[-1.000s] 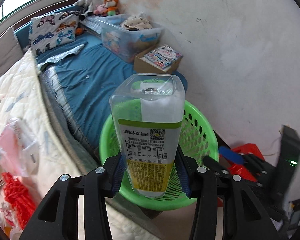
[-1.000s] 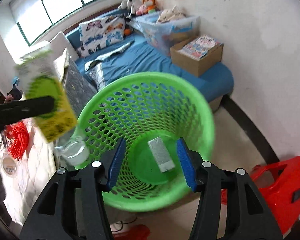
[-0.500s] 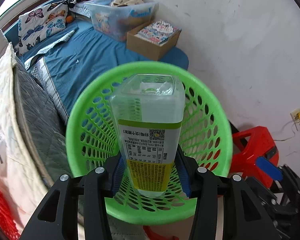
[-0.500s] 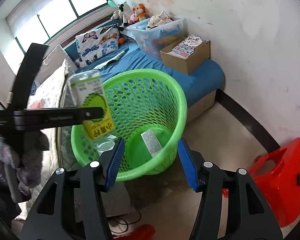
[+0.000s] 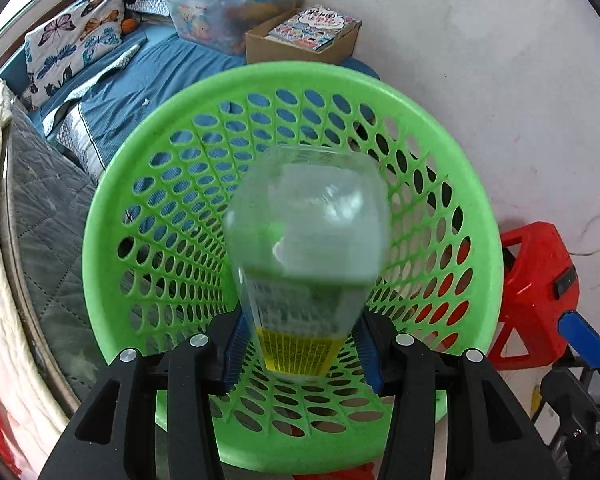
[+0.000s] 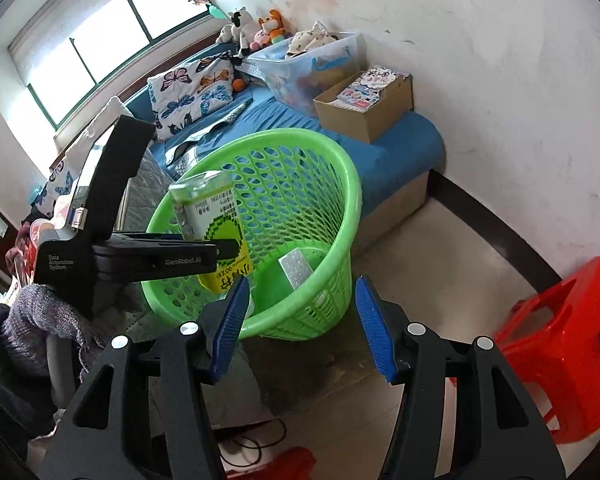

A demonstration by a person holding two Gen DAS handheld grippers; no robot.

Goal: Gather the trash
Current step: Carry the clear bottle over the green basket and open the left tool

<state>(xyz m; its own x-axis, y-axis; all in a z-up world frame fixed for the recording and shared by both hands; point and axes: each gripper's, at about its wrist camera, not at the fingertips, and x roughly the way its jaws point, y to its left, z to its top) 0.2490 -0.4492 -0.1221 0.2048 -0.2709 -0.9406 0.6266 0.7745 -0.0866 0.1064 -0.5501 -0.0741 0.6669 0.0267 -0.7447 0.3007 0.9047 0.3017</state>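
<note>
The left gripper (image 5: 302,350) is seen closed on a clear plastic bottle (image 5: 306,248), blue pads pressed on both sides of its yellow label end. In the left wrist view the bottle's long axis runs away from the camera, its clear square base end pointed down into the mouth of the green basket (image 5: 112,220); that end is blurred. In the right wrist view the same bottle (image 6: 216,224) is seen tilted, held across the near-left rim of the basket (image 6: 340,208), with the left gripper (image 6: 220,249) reaching in from the left, gripped by a hand in a grey knitted glove (image 6: 40,312). Which end carries the cap cannot be told.

The right gripper (image 6: 300,320) is held partly open with nothing between its pads, above the floor (image 6: 440,272) just in front of the basket.

One grey flat packet (image 6: 296,269) is seen lying on the basket bottom. One basket, one bottle, two grippers are counted.

The basket stands on a pale tiled floor, against the foot of a bed with a blue sheet (image 6: 284,120). One red plastic stool (image 6: 572,332) is seen to the right, well apart from the basket. On the bed one cardboard box of books (image 6: 364,108), one clear storage bin (image 6: 312,60), one butterfly pillow (image 6: 192,92) and several soft toys (image 6: 256,28) are seen. A white stained wall (image 6: 500,80) and a window (image 6: 88,44) lie behind.
</note>
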